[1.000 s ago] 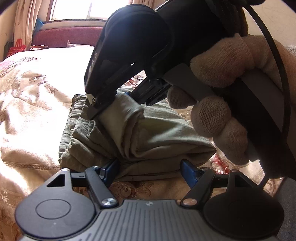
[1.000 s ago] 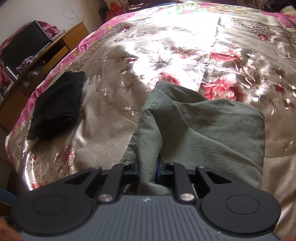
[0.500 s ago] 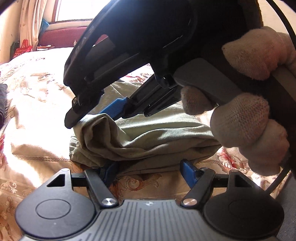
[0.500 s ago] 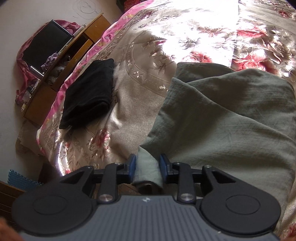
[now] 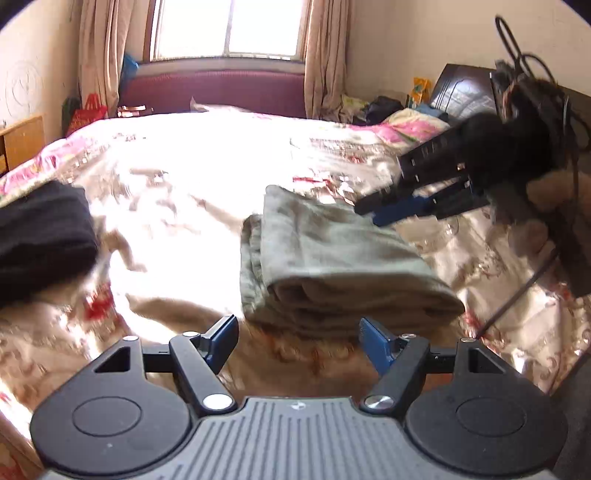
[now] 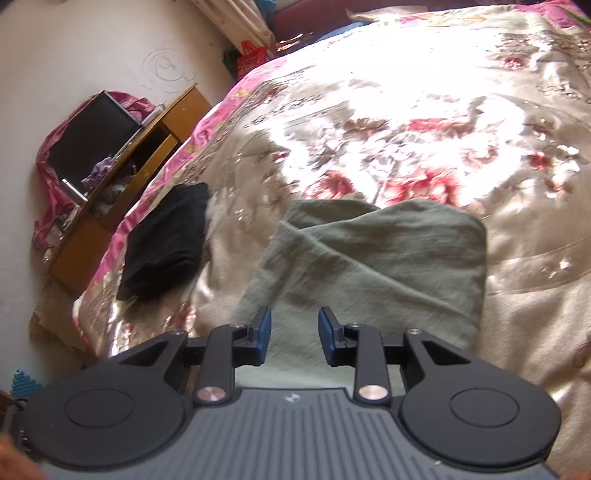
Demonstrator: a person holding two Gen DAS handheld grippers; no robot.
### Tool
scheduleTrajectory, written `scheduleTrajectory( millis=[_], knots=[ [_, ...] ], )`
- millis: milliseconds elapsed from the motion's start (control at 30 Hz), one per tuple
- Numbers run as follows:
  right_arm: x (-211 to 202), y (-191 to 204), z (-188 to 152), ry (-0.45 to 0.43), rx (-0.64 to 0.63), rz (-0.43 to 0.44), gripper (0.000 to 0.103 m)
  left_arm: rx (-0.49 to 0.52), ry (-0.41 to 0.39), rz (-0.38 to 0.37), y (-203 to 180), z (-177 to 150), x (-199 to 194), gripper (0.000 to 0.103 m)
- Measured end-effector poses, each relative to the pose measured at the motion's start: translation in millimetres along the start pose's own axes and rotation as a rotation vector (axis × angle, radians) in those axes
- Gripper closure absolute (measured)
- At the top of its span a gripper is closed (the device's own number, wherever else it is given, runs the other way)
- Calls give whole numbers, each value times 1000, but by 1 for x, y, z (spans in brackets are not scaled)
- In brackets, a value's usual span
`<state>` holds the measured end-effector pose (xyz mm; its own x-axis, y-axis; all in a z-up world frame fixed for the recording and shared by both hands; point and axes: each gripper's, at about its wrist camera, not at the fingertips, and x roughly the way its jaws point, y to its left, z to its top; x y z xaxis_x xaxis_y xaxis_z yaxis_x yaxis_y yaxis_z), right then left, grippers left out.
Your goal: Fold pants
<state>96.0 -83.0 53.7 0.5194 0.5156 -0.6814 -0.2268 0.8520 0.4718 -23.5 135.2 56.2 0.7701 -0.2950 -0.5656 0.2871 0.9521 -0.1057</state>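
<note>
blur smears bedspread pattern | folded green pants (image 5: 332, 266) centre frame on floral bed (image 5: 177, 177) | left tool (image 5: 295, 338) wide open, empty | right tool (image 6: 294, 334) jaws just parted, gripping nothing, pants beneath | black garment (image 6: 166, 240) left | window (image 5: 229, 27) top

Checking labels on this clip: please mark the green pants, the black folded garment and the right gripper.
green pants (image 6: 373, 258): right wrist view, top layer of the fold.
black folded garment (image 6: 166, 240): right wrist view, middle of its top.
right gripper (image 6: 294, 332): right wrist view, gap between the blue pads.
</note>
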Motion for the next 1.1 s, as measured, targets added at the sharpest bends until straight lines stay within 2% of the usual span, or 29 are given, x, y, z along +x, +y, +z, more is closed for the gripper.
scheduleTrajectory(
  millis=[133,233,333,400,533,600,667,767,867,933,1000,1100],
  knots=[
    [14,-17,11,-4,-13,-46,73,58,-105,32,0,38,8,16],
    [29,-20,11,26,-52,-85,72,48,-98,13,2,54,40,16],
    [37,-26,-3,99,-41,-39,72,53,22,40,3,46,81,16],
    [35,-21,-20,163,-89,-2,72,83,124,66,6,25,97,16],
    [29,-16,-51,238,-132,63,72,83,171,29,10,4,88,15],
    [21,-15,-48,226,-146,81,72,64,178,23,13,7,83,15],
    [16,-21,-29,190,-99,116,72,56,172,20,14,12,81,15],
    [22,-27,3,103,-110,95,72,87,161,37,13,20,84,15],
    [39,-23,31,43,-235,52,72,60,194,33,21,15,93,13],
    [51,-12,44,36,-413,19,72,19,197,19,26,14,94,13],
    [63,0,49,74,-603,4,72,9,198,10,28,14,93,12],
    [75,15,48,178,-787,87,74,9,203,-2,30,14,93,12]
  ],
)
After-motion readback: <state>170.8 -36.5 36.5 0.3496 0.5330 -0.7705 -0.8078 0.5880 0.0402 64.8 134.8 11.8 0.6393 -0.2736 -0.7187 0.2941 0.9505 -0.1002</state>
